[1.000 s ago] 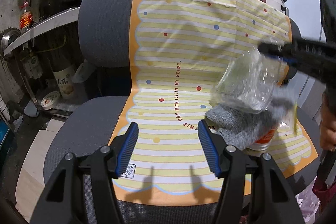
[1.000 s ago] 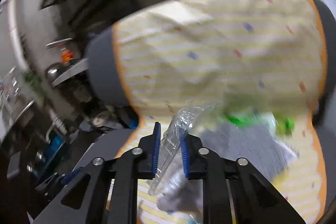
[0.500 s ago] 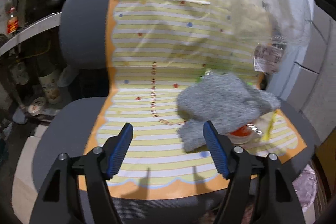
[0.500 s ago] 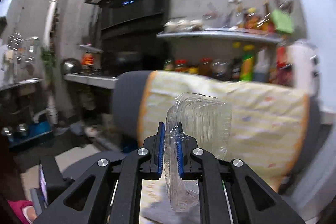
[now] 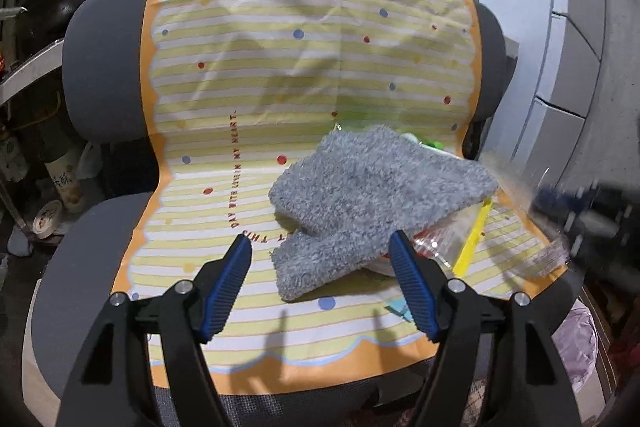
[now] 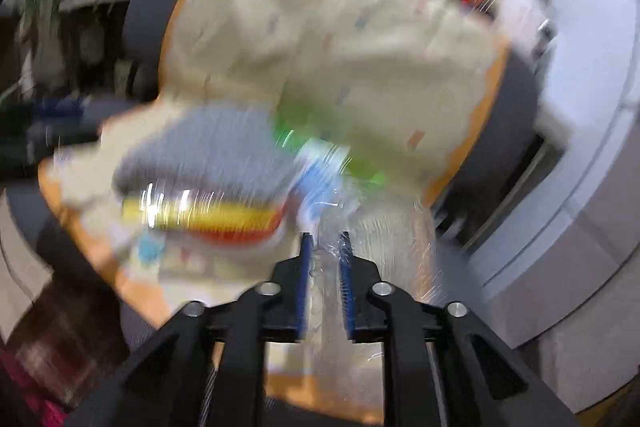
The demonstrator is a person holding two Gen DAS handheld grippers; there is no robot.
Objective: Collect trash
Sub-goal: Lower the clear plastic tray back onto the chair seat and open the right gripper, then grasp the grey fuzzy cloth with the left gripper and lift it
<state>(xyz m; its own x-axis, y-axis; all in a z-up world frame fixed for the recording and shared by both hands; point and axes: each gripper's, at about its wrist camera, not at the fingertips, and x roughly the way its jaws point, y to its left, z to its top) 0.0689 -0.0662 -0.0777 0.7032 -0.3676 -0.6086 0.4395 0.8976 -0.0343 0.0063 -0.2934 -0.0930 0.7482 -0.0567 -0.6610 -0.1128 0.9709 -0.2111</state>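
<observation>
The clear plastic container sits between the right gripper jaws, which have just been opening; blur hides whether the pads press it. It hangs over the right edge of the yellow striped mat on the grey chair. The left gripper hovers spread and empty before the grey fluffy cloth.

Clear plastic container, blurred, between tongs.
</observation>
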